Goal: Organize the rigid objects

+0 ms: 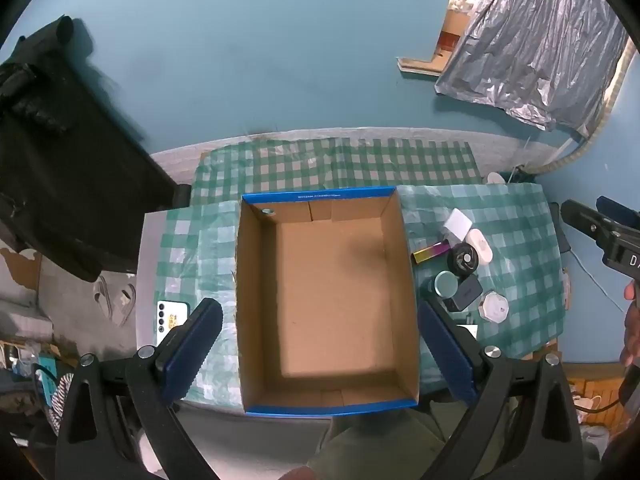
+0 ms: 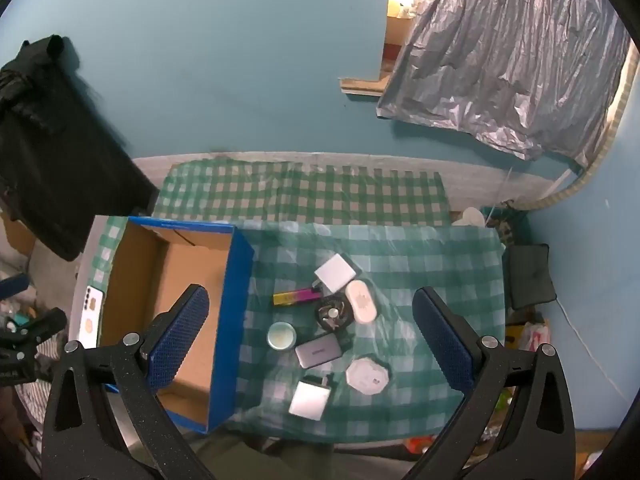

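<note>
Overhead, the checkered counter (image 2: 432, 248) carried an empty blue-edged cardboard box (image 1: 328, 292), with the small objects clustered just beside its right wall: a white charger (image 2: 335, 273), a black round case (image 2: 333, 313), a teal tin (image 2: 281, 335). Both the left tongs (image 1: 320, 344) and right tongs (image 2: 310, 340) hung spread wide, gripping nothing.

White print runs along the far blue rim of the cardboard box (image 1: 316, 197) — too small to read. On the right gripper (image 1: 616, 236), "DA" shows — cut off.
</note>
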A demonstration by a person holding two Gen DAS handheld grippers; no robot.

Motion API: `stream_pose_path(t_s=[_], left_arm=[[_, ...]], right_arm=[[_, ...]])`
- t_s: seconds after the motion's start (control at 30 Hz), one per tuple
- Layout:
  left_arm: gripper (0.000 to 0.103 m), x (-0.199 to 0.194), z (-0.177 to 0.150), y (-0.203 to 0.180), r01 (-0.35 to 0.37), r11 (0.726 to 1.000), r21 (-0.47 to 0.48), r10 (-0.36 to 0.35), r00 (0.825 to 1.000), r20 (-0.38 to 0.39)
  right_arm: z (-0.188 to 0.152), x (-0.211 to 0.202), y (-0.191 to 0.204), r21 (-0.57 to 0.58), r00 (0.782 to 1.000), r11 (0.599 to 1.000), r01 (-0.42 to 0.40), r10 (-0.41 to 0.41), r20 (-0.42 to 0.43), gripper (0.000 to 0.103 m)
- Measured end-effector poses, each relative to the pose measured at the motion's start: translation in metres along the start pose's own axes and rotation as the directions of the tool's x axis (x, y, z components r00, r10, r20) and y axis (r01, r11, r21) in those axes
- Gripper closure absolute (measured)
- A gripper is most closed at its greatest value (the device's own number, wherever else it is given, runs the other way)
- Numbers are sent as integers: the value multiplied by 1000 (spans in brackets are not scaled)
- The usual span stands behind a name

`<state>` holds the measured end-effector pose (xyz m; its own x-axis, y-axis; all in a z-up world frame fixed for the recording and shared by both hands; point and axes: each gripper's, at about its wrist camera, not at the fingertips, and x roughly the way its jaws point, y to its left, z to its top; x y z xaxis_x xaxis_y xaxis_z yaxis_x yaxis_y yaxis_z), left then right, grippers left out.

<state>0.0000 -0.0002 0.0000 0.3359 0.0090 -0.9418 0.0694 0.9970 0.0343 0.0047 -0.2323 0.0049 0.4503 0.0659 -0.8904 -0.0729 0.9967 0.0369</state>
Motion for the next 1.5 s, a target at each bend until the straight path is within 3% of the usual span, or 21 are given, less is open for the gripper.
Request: stream_pose_path(t_s=[1.5], left_arm=[[4,6,-2,-1,-7,1000,14,7,1000,-22]], right_arm=[[-4,12,4,-5,1000,1000,-1,1,-19,1]])
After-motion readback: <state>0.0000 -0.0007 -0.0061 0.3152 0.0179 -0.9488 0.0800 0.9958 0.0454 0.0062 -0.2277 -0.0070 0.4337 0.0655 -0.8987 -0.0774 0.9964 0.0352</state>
